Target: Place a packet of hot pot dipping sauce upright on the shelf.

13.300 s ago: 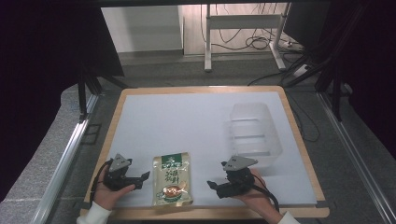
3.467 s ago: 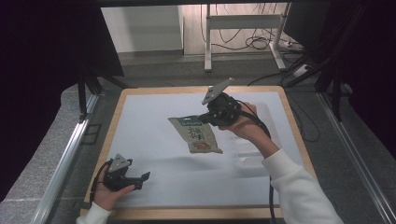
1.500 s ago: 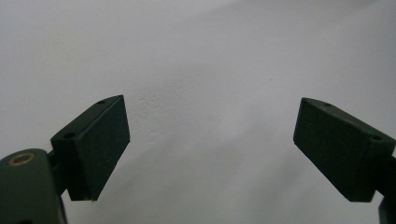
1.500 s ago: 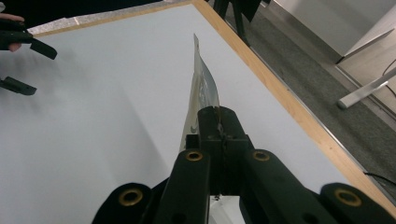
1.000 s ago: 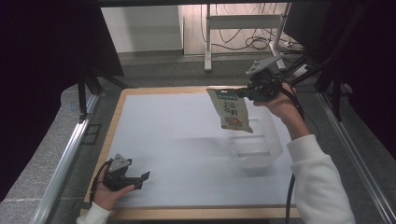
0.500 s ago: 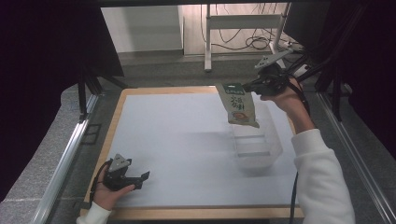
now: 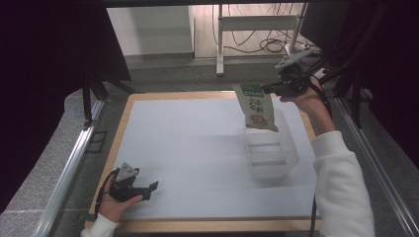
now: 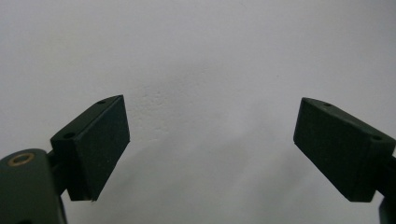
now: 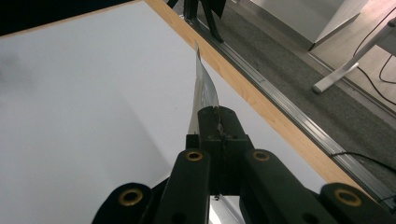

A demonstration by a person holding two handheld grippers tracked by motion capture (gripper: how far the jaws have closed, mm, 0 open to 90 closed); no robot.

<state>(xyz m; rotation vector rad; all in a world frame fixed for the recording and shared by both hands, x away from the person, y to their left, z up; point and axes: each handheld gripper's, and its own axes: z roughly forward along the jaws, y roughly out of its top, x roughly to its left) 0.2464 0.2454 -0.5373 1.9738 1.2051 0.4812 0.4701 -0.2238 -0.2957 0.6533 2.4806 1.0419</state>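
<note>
Packet [image 7: 258,107] is hanging by its top edge from the right gripper [image 7: 267,89], whose jaws are pinched tight on that edge; in the right gripper view the packet [image 9: 204,95] is showing edge-on, a thin sheet rising from between the closed jaws. It is hanging upright in the air, its lower end overlapping the far rim of the clear tub [image 7: 271,153], which is standing on the right part of the white table [image 7: 188,143]. The tub is looking empty.

Progress, as judged: pick-up and carry are done; the packet is up off the table and almost over the tub. Lowering it in and letting go are left. The packet is not yet inside, and I cannot tell whether its bottom is clearing the rim or touching it.

The left gripper [image 7: 147,189] is resting at the near left corner of the table, jaws standing wide with nothing between them, bare white surface ahead in the left gripper view.

Against the oldest frame: there the packet is lying flat near the front edge between the two grippers, the right one beside it. Half a second ago it is hanging much as now, only a little nearer.
</note>
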